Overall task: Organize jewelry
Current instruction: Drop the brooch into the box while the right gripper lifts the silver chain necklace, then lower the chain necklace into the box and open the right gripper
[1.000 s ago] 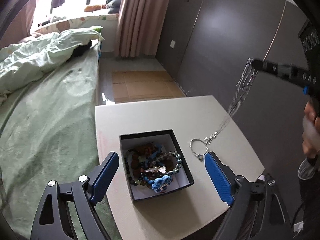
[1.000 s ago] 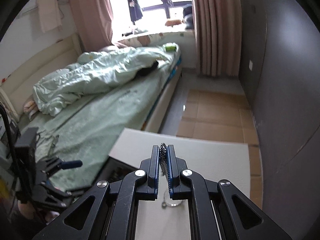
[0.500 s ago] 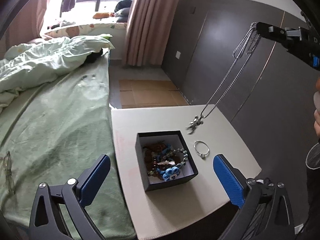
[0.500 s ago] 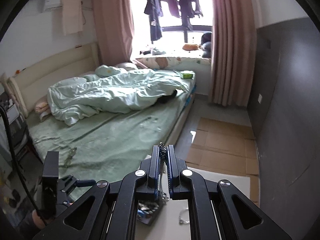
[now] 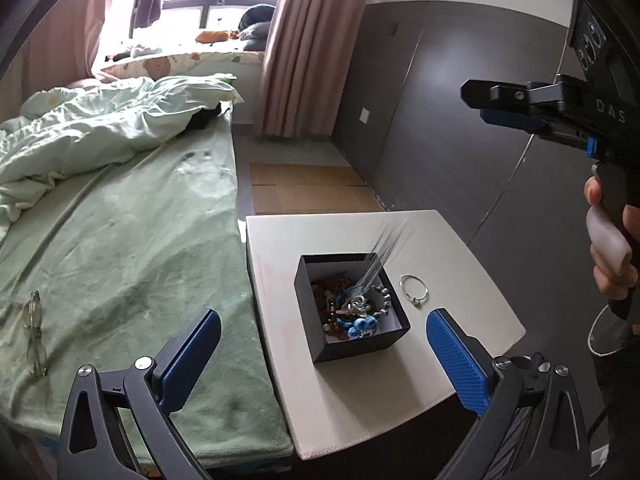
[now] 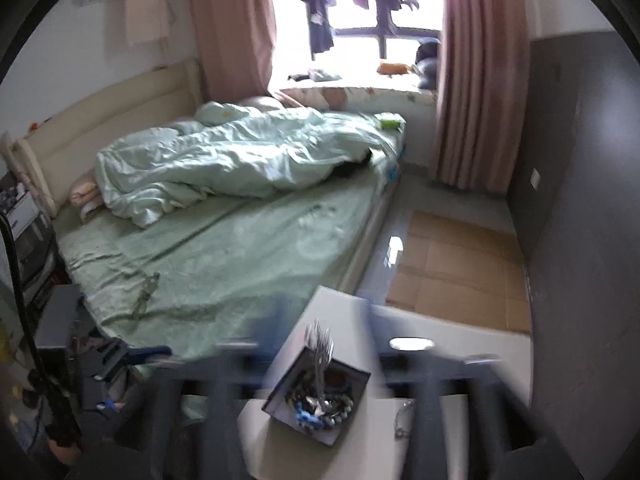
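A black open box [image 5: 316, 336] holding beaded bracelets stands on the white table [image 5: 360, 392]. A silver necklace [image 5: 378, 258] is blurred, falling into the box, its pendant [image 5: 354, 306] among the beads. It also shows in the right wrist view [image 6: 320, 354] above the box [image 6: 352, 412]. A silver ring bracelet [image 5: 414, 290] lies on the table right of the box. My left gripper [image 5: 324, 364] is open and empty, near the table's front edge. My right gripper [image 5: 472, 98] hangs high above the table; in its own view its fingers [image 6: 240, 356] are blurred and spread apart.
A bed with green sheet [image 5: 120, 240] lies left of the table, glasses [image 5: 34, 336] on it. A dark wall panel [image 5: 460, 160] runs along the right. Cardboard [image 5: 308, 188] covers the floor beyond the table.
My right gripper has opened and let go of the necklace, which now drops into the box. The left gripper has drawn back a little from the table.
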Tool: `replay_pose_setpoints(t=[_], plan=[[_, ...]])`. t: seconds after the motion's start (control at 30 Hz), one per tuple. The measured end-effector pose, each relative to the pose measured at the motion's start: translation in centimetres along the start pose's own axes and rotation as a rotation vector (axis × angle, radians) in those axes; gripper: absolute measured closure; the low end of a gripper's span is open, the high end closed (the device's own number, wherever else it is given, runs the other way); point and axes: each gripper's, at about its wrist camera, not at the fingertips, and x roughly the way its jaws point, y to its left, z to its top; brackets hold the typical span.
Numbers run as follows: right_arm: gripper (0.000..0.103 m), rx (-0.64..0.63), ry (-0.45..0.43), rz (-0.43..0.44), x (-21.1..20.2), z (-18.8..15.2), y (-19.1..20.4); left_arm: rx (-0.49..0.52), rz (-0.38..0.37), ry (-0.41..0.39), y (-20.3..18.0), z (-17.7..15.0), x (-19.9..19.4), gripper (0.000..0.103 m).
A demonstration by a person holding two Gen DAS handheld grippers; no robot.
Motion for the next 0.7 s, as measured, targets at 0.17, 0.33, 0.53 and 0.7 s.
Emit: replay_pose_setpoints(t=[0.17, 0.33, 0.53, 0.7], plan=[[0.034, 0.043, -0.016, 0.001, -1.5, -1.4, -1.6, 0.017, -0.014, 0.003, -1.0, 0.0, 0.2, 0.000], [0.034, 0.070, 0.002, -0.004, -2.6, -3.3, -3.7, 0.049, -0.036, 0.008, -3.2, 0.4, 1.0, 0.000], [0.034, 0.130, 0.028, -0.014, -3.3, -6.2, -6.9, 0.105, -0.056, 0.025, -6.4, 0.8, 2.5, 0.000], [0.034, 0.173, 0.045, -0.047, -3.9, -8.7, -9.6, 0.152, -0.091, 0.047, -8.9, 1.0, 3.9, 0.000]])
